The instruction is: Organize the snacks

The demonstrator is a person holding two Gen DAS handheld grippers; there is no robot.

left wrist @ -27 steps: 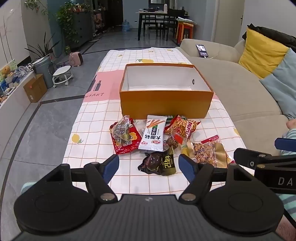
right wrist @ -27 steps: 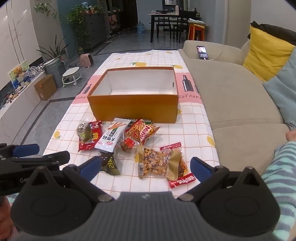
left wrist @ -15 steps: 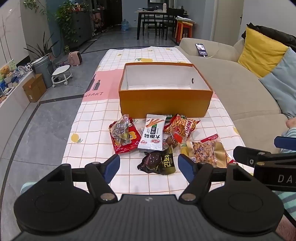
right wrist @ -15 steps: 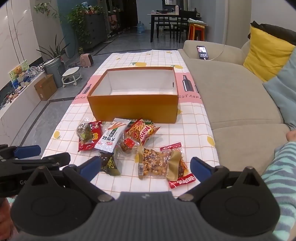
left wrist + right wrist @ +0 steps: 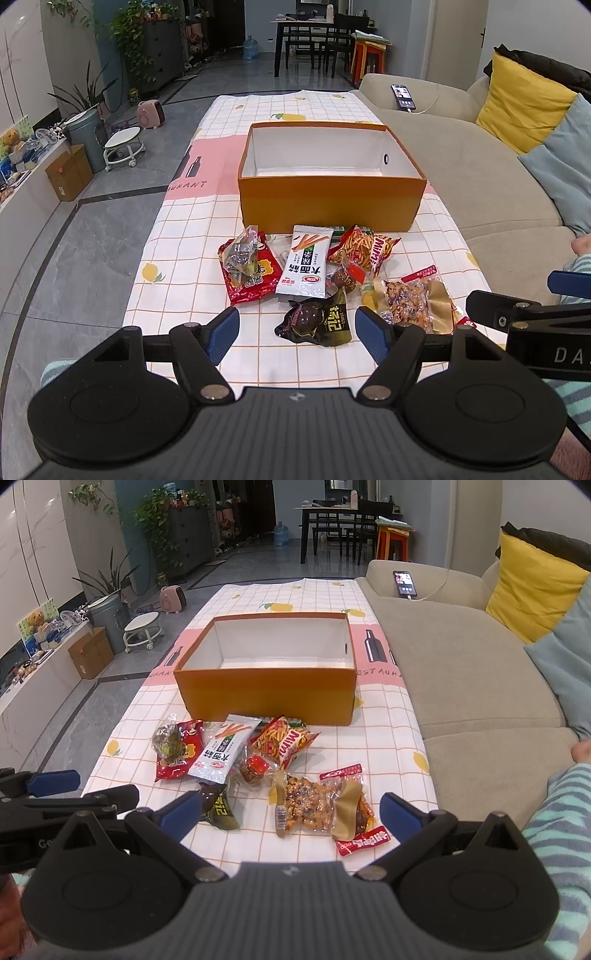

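Dark packet [image 5: 314, 322]: lying just ahead of your left gripper [image 5: 297, 334].
Left jaws: standing wide, empty.
Right gripper [image 5: 291, 814]: wide, empty, facing nut packet [image 5: 306, 806].

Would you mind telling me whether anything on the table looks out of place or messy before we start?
Nothing is spilled or damaged. The snack packets lie in a loose, overlapping heap on the tablecloth in front of the orange box, and the part of the box's inside that shows holds nothing.

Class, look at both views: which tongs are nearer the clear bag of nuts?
Right. The right tongs hang open right over the bag of nuts; the left tongs are beside it, over the dark packet.
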